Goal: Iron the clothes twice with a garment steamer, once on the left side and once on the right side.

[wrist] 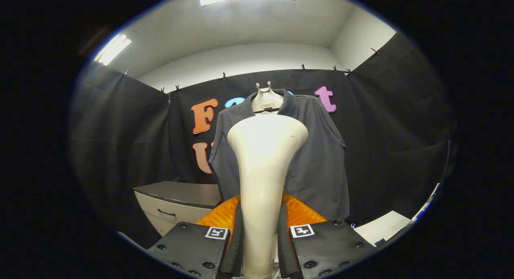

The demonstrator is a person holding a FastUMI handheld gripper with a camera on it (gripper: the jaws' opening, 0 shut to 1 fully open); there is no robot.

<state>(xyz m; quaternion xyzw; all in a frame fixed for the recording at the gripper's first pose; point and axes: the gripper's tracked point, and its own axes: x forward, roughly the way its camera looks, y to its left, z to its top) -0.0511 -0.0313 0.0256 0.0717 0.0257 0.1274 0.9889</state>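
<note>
A cream garment steamer (263,162) stands upright between my fingers, its handle running down into the gap and its wide head rising ahead. My gripper (260,247) is shut on the steamer's handle, both fingers pressing its sides. Beyond the steamer's head hangs a dark grey short-sleeved shirt (317,158) on a pale hanger form (267,98), in front of the black booth wall. The steamer's head hides the middle of the shirt. An orange ribbed piece (299,212) shows low behind the handle, just above my fingers.
A grey cabinet (176,200) with a drawer handle stands low to the left of the shirt. A white surface (383,227) lies low to the right. Black cloth walls close in on the left, back and right.
</note>
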